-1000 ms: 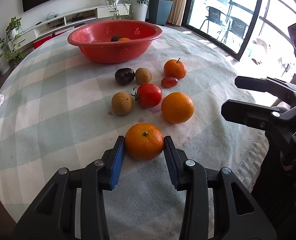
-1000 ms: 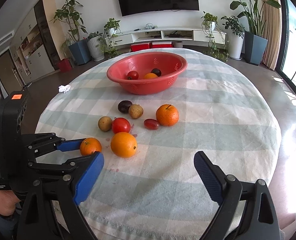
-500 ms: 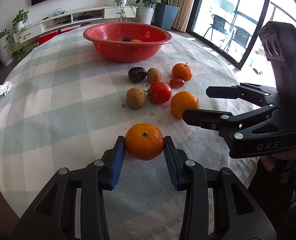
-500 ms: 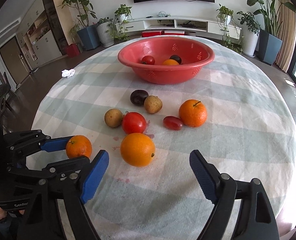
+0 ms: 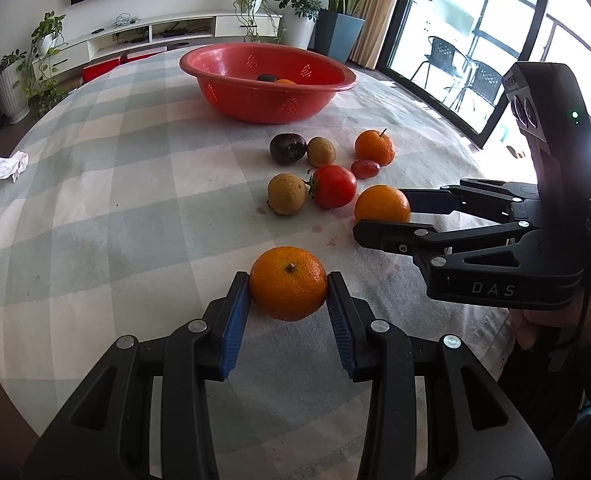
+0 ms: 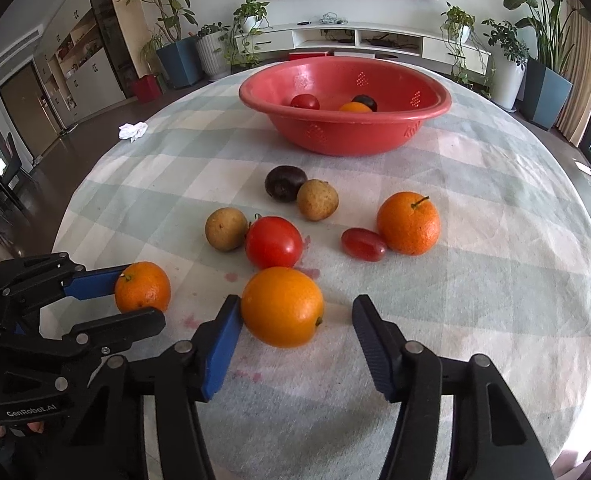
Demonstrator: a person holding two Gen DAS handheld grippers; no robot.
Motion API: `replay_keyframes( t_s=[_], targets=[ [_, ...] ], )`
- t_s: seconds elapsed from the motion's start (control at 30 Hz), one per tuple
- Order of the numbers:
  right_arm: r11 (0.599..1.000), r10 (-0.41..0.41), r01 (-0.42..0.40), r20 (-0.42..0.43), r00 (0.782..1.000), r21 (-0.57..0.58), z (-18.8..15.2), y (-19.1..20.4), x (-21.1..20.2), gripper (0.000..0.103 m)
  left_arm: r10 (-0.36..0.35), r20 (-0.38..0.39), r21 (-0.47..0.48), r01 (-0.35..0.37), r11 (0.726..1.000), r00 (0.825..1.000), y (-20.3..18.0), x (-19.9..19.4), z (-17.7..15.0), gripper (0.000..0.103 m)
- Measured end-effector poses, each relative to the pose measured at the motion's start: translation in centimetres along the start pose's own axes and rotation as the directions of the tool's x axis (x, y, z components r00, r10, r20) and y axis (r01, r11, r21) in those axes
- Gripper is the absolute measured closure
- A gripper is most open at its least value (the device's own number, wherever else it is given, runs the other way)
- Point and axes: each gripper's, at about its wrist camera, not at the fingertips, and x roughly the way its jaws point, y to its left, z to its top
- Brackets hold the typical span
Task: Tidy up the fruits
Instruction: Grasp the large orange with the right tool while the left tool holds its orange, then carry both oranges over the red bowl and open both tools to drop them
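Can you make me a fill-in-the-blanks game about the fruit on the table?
1. The left tool squeezes a small ____.
2. The basin is the colour ____.
3. The right tool has a big orange between its pads, and the pad that touches it is the ____ one in the right wrist view.
4. The tomato on the cloth touches a ____ fruit on its left.

Missing words: orange; red; left; brown
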Motion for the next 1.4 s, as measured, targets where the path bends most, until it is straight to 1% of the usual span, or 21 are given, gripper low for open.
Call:
replay_keyframes(
  t_s=[0.03,0.1,0.2,0.37,0.67,1.0,1.1,1.2,1.3,1.4],
  targets=[
    [1.000,0.003,-0.003,0.001,1.000,-0.003,0.0,0.0,0.0,0.050,0.000,0.000,-0.001,0.000,1.000,1.000,0.0,0.0,0.0,0.066],
    [1.000,0.011,-0.011,0.000,1.000,-0.010,-0.1,0.1,-0.1,0.056,0.001,0.001,-0.003,-0.001,1.000,1.000,0.1,0.0,0.0,0.066],
    [1.000,0.019,-0.019,-0.001,1.000,-0.015,-0.1,0.3,-0.2,0.061,0.001,0.001,-0.003,-0.001,1.000,1.000,0.1,0.0,0.0,0.067],
    [1.000,0.030,-0.030,0.000,1.000,-0.006,-0.4,0.3,-0.6,0.061,0.002,0.004,0.000,-0.002,1.000,1.000,0.0,0.0,0.0,0.067],
    [0.998,0.056,-0.057,0.033,0.998,0.021,-1.1,0.1,-2.8,0.061,0.000,0.018,0.005,0.000,1.000,1.000,-0.3,-0.6,0.4,0.067],
    [0.996,0.041,-0.046,0.072,0.997,0.081,-1.0,-2.5,-5.2,0.061,-0.003,0.040,0.013,0.003,1.000,0.999,-0.6,-1.4,1.3,0.067],
    [0.993,0.031,-0.042,0.095,0.995,0.110,-0.5,-3.8,-6.2,0.061,0.000,0.055,0.015,-0.001,1.000,0.999,-0.3,-1.9,2.1,0.067],
    [0.991,0.004,-0.021,0.126,0.992,0.136,0.5,-5.6,-7.4,0.061,0.011,0.076,0.021,-0.012,1.000,0.997,0.1,-2.5,3.4,0.067],
    [0.988,-0.034,0.009,0.157,0.987,0.157,2.0,-7.7,-8.7,0.061,0.023,0.104,0.030,-0.026,0.999,0.994,0.7,-3.3,5.3,0.067],
    [0.985,-0.058,0.025,0.190,0.980,0.172,3.9,-9.4,-9.9,0.061,0.038,0.132,0.050,-0.045,0.998,0.991,1.2,-3.9,7.9,0.067]
  ],
)
